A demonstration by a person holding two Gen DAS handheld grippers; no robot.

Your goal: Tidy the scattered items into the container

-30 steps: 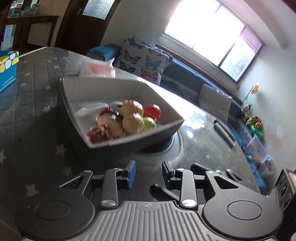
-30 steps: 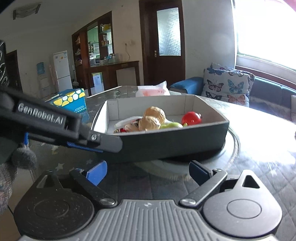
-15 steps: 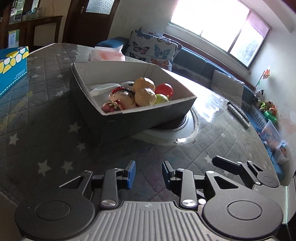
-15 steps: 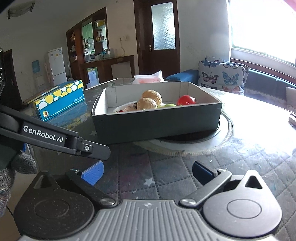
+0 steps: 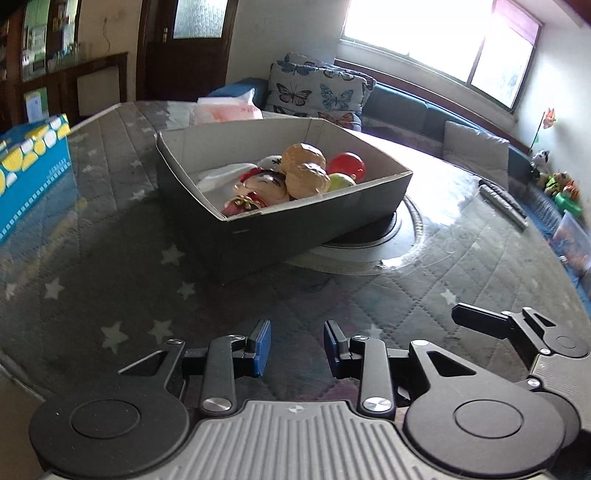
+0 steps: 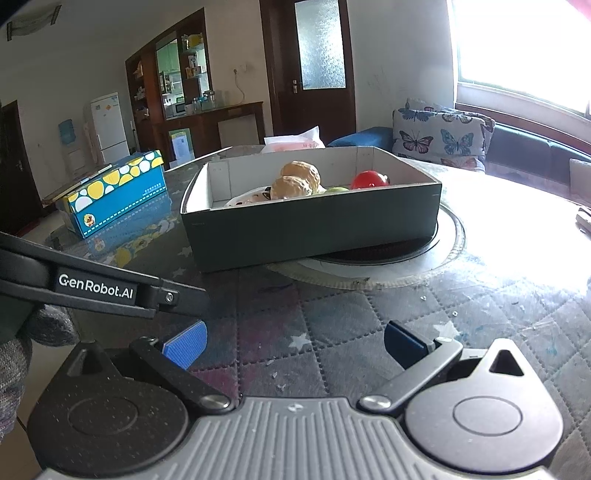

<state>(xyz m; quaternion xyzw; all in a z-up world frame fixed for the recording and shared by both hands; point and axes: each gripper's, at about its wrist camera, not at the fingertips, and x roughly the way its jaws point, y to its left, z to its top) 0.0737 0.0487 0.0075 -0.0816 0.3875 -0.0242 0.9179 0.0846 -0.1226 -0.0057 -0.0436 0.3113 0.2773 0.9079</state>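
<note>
Left gripper (image 5: 296, 347) spread, empty; right gripper (image 6: 293, 345) spread wide, empty. Toys (image 5: 291, 177) in box (image 5: 295, 225) on table (image 5: 110, 258).

Daylight from the window (image 5: 424, 33) blows out, glaring on the table (image 6: 517, 258); fisheye-bent edges.

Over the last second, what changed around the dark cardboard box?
Both grippers backed away from the dark cardboard box, which looks smaller in both views. The right gripper spread wider; the left gripper stayed open and empty. Box and its toys didn't move.
</note>
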